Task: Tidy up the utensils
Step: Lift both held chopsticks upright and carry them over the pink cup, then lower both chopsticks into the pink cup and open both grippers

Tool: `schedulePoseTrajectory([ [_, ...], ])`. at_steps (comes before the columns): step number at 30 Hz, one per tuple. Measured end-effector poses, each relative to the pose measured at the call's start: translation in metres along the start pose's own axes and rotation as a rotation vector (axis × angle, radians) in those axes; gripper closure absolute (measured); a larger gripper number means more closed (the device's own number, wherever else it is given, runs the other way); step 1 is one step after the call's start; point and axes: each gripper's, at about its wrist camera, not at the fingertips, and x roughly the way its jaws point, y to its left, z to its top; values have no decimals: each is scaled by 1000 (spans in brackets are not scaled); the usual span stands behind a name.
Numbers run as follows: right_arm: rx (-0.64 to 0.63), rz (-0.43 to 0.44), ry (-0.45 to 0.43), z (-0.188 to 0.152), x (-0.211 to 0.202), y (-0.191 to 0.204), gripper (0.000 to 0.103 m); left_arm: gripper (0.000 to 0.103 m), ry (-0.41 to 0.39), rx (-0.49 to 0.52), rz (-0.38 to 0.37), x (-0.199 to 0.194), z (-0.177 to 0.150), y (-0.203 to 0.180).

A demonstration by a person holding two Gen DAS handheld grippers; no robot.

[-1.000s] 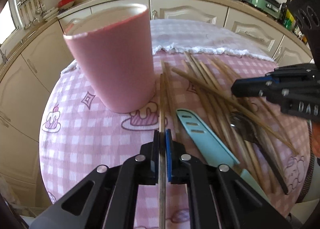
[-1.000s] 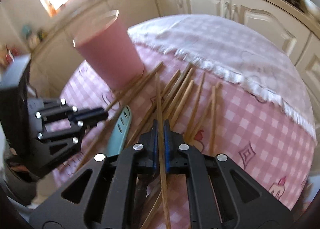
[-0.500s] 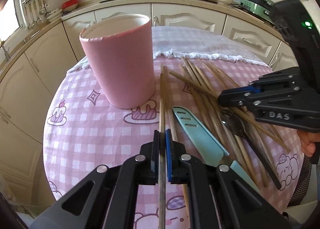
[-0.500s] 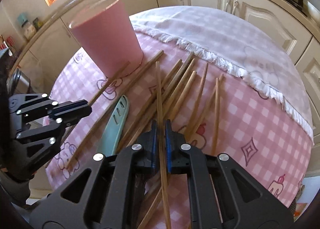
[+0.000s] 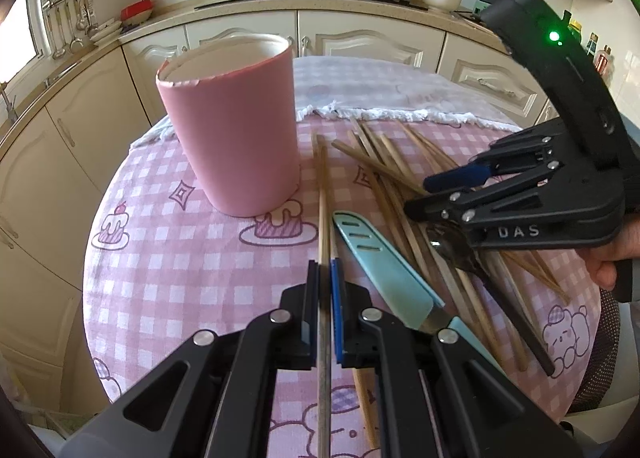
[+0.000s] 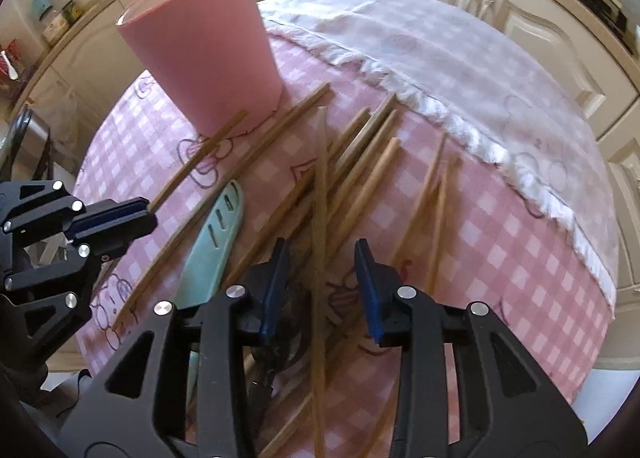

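Observation:
A tall pink cup (image 5: 232,137) (image 6: 200,41) stands upright at the left of the round table. To its right lie several wooden chopsticks (image 5: 384,161) (image 6: 372,161), a teal sheathed knife (image 5: 384,270) (image 6: 212,250) and a dark spoon (image 5: 456,250). My left gripper (image 5: 325,265) (image 6: 136,225) is shut on one chopstick (image 5: 322,193) (image 6: 200,155), whose far end points at the cup's base. My right gripper (image 6: 322,248) (image 5: 418,195) hovers low over the pile with its jaws opening. A blurred chopstick (image 6: 320,185) runs loose between them, and the pads do not press on it.
A pink checked cloth (image 5: 160,258) covers the table, with a white fringed cloth (image 5: 380,89) (image 6: 440,49) over its far part. Cream kitchen cabinets and a counter with a hob ring the table. A person's hand (image 5: 612,258) holds the right gripper at the table's right edge.
The right gripper's jaws have parted and let go of the chopstick they pinched, and the gripper has tipped lower over the pile. The left gripper keeps its chopstick pinched.

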Motion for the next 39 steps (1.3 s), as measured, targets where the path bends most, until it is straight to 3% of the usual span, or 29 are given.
schedulePoseTrajectory([
  [2, 9, -17, -24, -2, -5, 0, 93, 97, -2, -5, 3, -2, 0, 2],
  [5, 57, 43, -50, -6, -12, -6, 93, 97, -3, -8, 6, -4, -1, 4],
  [19, -14, -17, -17, -1, -4, 3, 96, 97, -3, -12, 3, -4, -3, 6],
  [25, 129, 94, -175, -17, -40, -22, 96, 97, -54, -13, -13, -20, -4, 5],
  [32, 237, 186, -400, -29, -85, -36, 96, 97, -240, -47, -70, -70, 9, 7],
  [39, 252, 221, -618, 3, -126, -24, 96, 97, -497, -144, -42, -117, 47, 34],
])
